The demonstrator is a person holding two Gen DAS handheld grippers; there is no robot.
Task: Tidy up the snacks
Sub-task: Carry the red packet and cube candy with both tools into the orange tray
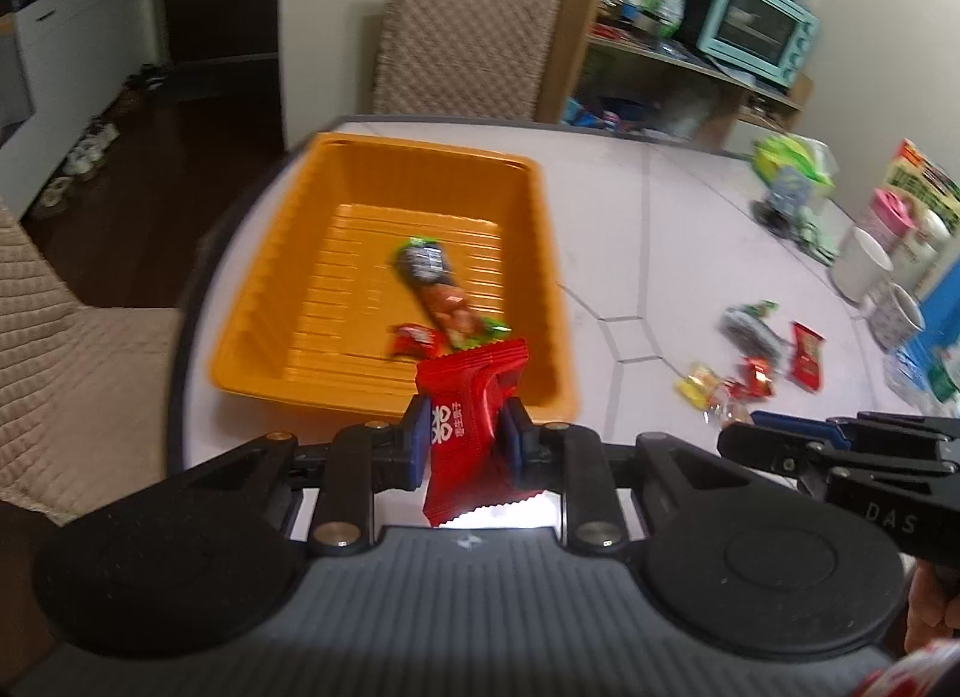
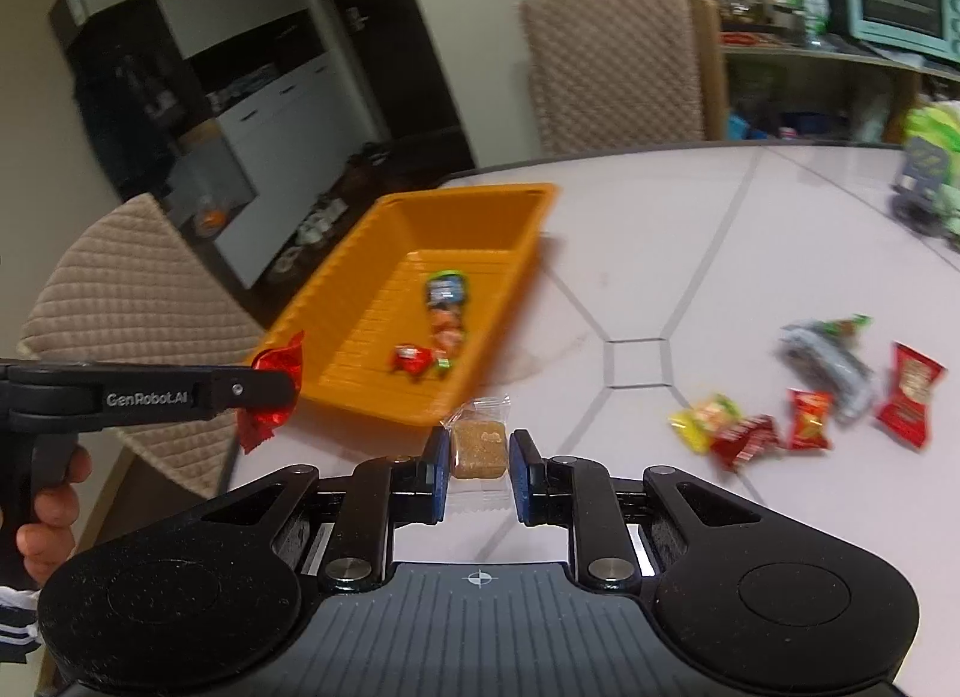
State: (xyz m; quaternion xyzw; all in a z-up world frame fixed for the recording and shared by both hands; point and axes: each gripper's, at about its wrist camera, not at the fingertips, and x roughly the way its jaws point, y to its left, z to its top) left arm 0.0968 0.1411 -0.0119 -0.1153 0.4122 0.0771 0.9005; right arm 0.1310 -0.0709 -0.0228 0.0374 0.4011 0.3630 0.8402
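Note:
My left gripper (image 1: 463, 445) is shut on a red snack packet (image 1: 474, 427) and holds it above the near rim of the orange tray (image 1: 282, 253); it also shows in the right wrist view (image 2: 270, 391). The tray holds a long snack bar (image 1: 441, 292) and a small red candy (image 1: 414, 340). My right gripper (image 2: 479, 472) is shut on a clear-wrapped brown snack square (image 2: 479, 448) near the tray's near right corner (image 2: 420, 403). Several loose snacks (image 2: 804, 397) lie on the table to the right.
The round white table (image 1: 660, 217) carries cups (image 1: 864, 265) and packages at its far right. Padded chairs (image 1: 462, 31) stand behind and left of the table. A shelf with a teal oven (image 1: 756, 25) is at the back right.

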